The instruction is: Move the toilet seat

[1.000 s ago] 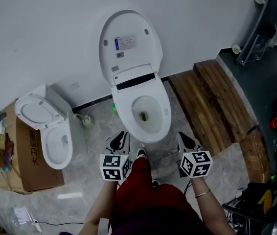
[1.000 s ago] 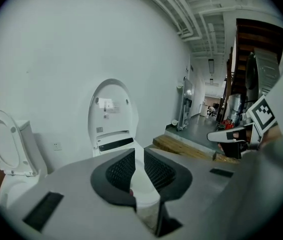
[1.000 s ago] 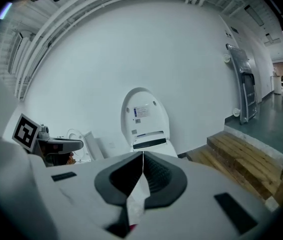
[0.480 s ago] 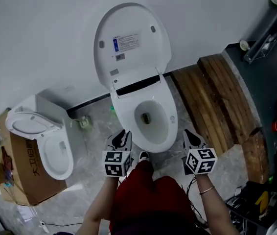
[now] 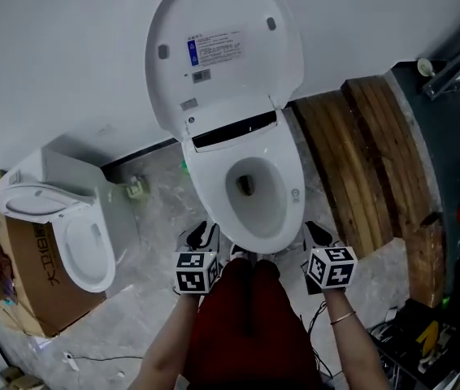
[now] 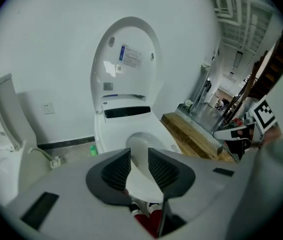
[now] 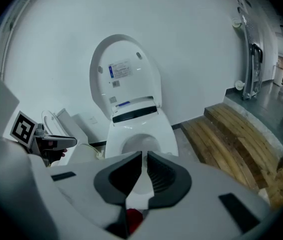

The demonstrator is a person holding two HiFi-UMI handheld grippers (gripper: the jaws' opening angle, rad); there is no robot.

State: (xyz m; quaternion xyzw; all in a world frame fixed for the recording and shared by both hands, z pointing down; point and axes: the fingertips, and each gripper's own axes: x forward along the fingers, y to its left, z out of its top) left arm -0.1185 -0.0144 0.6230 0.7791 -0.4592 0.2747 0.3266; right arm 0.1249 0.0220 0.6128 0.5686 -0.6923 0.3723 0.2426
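Up against the white wall point(image 5: 67, 55), a white toilet point(image 5: 214, 187) is parked on a grey marbled floor point(image 5: 157, 218), and yeah, it's the biggest thing seen from the head view. Its lid point(image 5: 222, 55) is stood upright against the wall, with a printed label stuck on the underside. The toilet seat point(image 5: 292, 205) looks to be laid flat on the bowl. A platform of wooden planks point(image 5: 368, 161) is set just to the right of the toilet. Off to the left, a second toilet point(image 5: 84, 242) is propped on a cardboard box point(image 5: 31, 275), lid up as well. Closer to the camera, the left gripper point(image 5: 200, 236) and the right gripper point(image 5: 318, 234) are held at either side of the bowl's front end, both aimed at it, neither touching it as far as can be made out. On the left gripper the jaws have just been opening; a clear gap is seen between the pads and nothing is caught in it. On the right gripper the pads are brought practically together, empty too.
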